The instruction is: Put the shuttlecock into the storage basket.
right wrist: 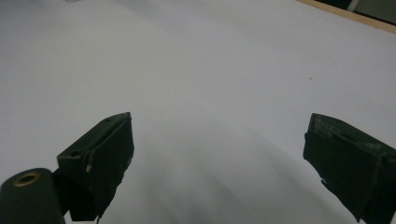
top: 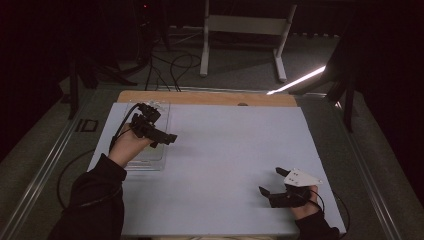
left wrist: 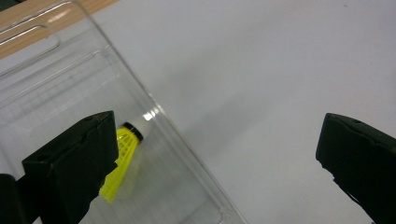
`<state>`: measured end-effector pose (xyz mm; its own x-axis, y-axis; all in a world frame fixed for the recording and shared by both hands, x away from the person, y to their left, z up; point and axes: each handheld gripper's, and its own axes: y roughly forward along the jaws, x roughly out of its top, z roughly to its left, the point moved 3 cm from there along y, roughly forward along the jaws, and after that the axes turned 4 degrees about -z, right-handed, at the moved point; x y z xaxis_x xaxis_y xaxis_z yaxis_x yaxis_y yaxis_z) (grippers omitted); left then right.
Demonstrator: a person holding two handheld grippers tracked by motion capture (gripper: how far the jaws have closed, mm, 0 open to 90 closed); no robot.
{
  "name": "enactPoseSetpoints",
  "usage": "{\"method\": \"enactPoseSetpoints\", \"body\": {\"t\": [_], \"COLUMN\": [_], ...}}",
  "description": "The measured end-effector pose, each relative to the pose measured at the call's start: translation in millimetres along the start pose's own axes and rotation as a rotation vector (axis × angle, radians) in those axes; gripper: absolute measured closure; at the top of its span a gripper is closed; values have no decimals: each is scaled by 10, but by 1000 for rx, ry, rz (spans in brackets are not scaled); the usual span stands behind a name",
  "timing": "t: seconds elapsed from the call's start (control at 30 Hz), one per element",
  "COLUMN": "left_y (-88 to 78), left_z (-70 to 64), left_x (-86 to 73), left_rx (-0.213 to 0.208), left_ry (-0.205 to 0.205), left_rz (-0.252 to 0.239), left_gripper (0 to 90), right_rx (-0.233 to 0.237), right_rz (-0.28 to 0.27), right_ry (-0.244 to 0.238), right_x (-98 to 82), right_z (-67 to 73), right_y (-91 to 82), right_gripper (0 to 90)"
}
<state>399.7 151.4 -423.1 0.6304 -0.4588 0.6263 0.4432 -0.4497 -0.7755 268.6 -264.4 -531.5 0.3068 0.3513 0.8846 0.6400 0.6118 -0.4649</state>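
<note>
Left gripper (top: 167, 140) agape over clear tray (top: 152, 162) (yellow shuttlecock (left wrist: 122, 158) inside), right gripper (top: 270, 181) agape, white table sheet (top: 225, 150), dark room.

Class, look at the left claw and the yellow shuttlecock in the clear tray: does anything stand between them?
Nothing visible blocks it. The left claw is open above the clear tray, and the yellow shuttlecock lies in the tray beside its near wall, partly hidden behind one jaw. The tray looks open-topped, though that is hard to confirm.

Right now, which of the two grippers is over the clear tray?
The left gripper, jaws open beside the yellow shuttlecock in the clear tray. The right gripper sits open over bare white table, far from it.
</note>
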Motion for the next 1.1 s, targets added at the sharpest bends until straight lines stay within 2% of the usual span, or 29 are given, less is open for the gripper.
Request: {"method": "enactPoseSetpoints", "body": {"t": [0.07, 0.17, 0.43, 0.7, 1.1], "left_y": [13, 44, 87, 119, 206], "left_z": [-33, -97, -230, -413, -635], "left_x": [4, 12, 26, 19, -113], "left_rx": [-38, -65, -116, -175, -223], "left_ry": [4, 51, 109, 148, 185], "left_rz": [-7, -25, -55, -81, -87], "left_gripper": [0, 0, 0, 0, 0], "right_rx": [0, -2, -4, -4, -6], "right_rz": [0, 0, -3, -2, -4], "right_ry": [1, 0, -2, -2, -1], "right_x": [0, 1, 5, 5, 6], "right_z": [-1, 0, 3, 4, 7], "right_y": [0, -2, -8, -13, -22], "right_gripper": [87, 87, 87, 87, 87]}}
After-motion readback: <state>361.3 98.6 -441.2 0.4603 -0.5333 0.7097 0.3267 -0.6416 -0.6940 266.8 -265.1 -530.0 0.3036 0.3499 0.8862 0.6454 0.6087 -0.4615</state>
